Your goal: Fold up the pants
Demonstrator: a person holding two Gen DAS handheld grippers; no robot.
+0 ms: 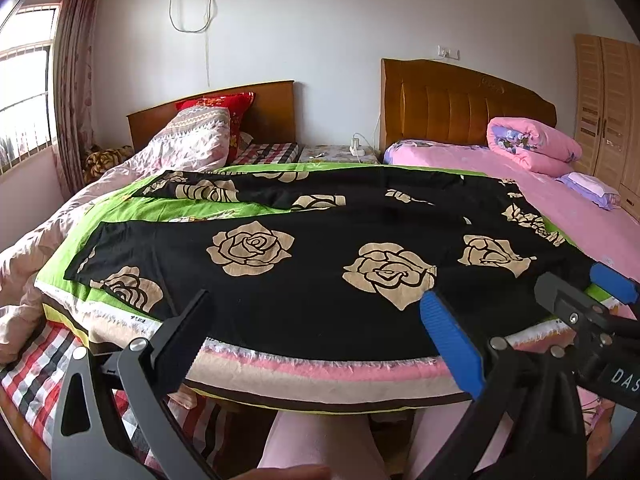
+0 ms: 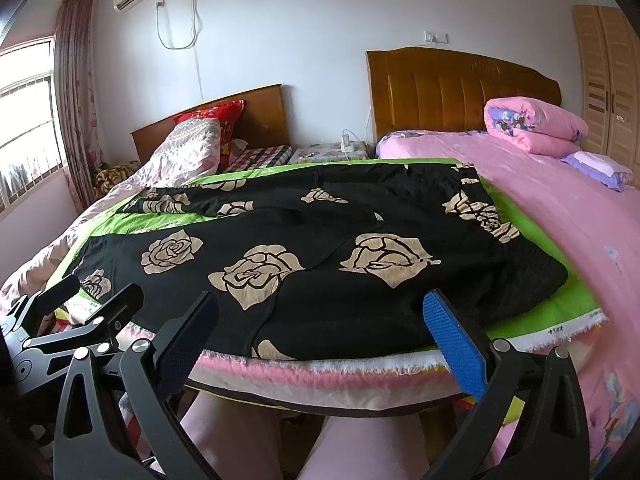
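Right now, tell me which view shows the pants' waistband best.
The right wrist view: the waistband lies unobstructed on the green cloth. In the left wrist view, the right gripper covers part of that waistband near the frame's edge.

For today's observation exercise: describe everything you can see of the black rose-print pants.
The pants are black, thin-looking fabric printed with large beige roses. They lie spread flat and unfolded on a green cloth atop a padded board, legs toward the left, the far leg angled away, the waistband end at right. Neither open gripper touches them.
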